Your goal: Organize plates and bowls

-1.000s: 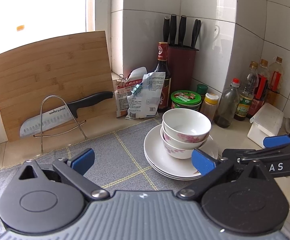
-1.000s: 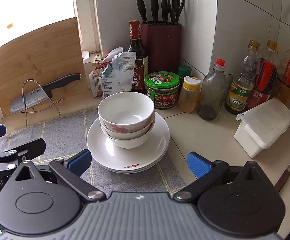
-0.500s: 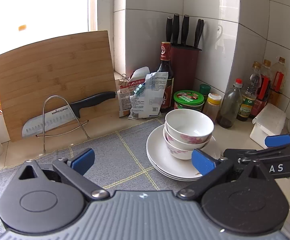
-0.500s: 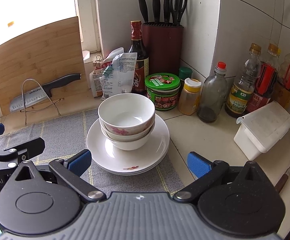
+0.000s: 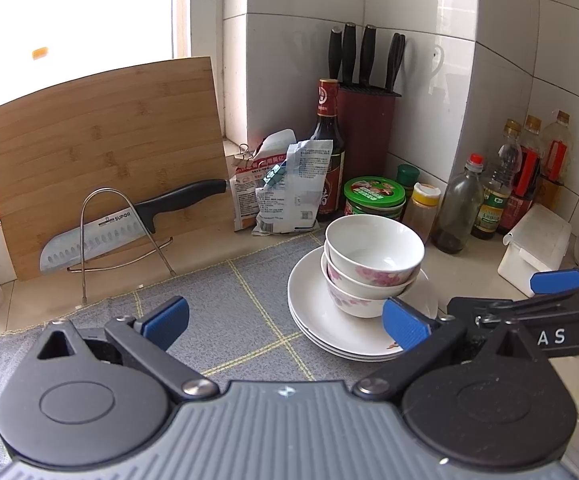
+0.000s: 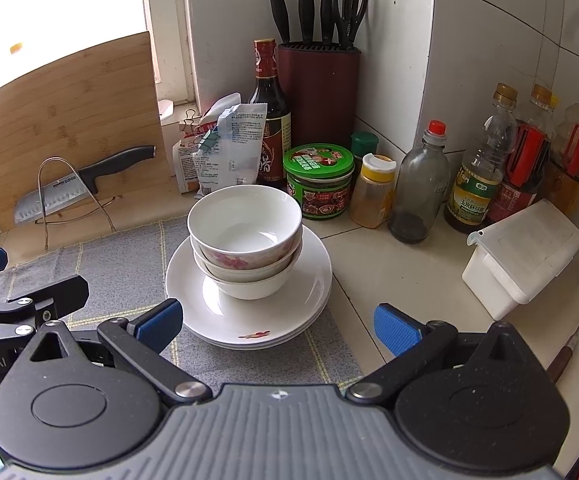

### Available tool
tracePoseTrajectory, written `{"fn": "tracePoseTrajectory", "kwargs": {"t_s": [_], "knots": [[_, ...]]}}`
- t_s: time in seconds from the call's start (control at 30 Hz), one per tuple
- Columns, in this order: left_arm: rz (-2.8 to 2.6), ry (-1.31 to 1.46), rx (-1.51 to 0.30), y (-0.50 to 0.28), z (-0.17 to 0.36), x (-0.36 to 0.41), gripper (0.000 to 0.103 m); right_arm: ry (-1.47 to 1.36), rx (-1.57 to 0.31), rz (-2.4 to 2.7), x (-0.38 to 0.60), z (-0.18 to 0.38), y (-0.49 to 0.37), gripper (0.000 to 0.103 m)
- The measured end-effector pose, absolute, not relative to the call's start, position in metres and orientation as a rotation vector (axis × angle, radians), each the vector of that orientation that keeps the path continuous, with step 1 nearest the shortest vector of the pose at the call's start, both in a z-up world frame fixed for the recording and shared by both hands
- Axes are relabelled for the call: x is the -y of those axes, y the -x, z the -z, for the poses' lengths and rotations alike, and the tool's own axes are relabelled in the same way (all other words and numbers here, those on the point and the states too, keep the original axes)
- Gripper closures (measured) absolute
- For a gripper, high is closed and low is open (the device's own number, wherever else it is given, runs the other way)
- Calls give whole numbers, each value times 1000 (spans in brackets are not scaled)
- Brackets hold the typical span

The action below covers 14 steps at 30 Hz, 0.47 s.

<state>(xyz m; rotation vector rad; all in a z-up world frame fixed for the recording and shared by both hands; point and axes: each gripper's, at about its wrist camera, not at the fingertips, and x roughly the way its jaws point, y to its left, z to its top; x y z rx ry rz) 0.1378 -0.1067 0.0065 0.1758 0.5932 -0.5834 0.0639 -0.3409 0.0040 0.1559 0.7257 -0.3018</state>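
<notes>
Bowls (image 6: 245, 236) nested on plates (image 6: 249, 300), one stack, sitting on the grey mat (image 6: 129, 264) at its right edge, near the table (image 6: 401, 280) corner with the jars and bottles. I count two, maybe three bowls; rims overlap so can't be sure. Plates look like three, edges only.

Handling guess: glazed ceramic, rigid, slick, chips easily, the whole stack heavy for one pinch. Best hold is the top bowl's rim, one finger inside, one outside, lift straight up. Nested bowls may stick and drag the next one along. Plates are flat on the mat, so little lip to get under; tilt from the near edge.

Left gripper (image 5: 285, 320) wide, holding nothing, aimed left of the stack. Right gripper (image 6: 277, 324) wide, holding nothing, roughly centred on the stack's near side.

Hidden: bowl feet, plate undersides, far side of the stack. Left gripper's right finger covers part of the plate rim in its own view. No rack or destination in view. Window glare washes out the top left.
</notes>
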Motion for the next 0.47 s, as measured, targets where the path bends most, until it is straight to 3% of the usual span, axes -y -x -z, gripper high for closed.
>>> {"fn": "tracePoseTrajectory", "kwargs": {"t_s": [0.47], "knots": [[587, -176, -596, -139, -6, 110, 1, -157, -728, 313, 344, -4, -65, 0]]}}
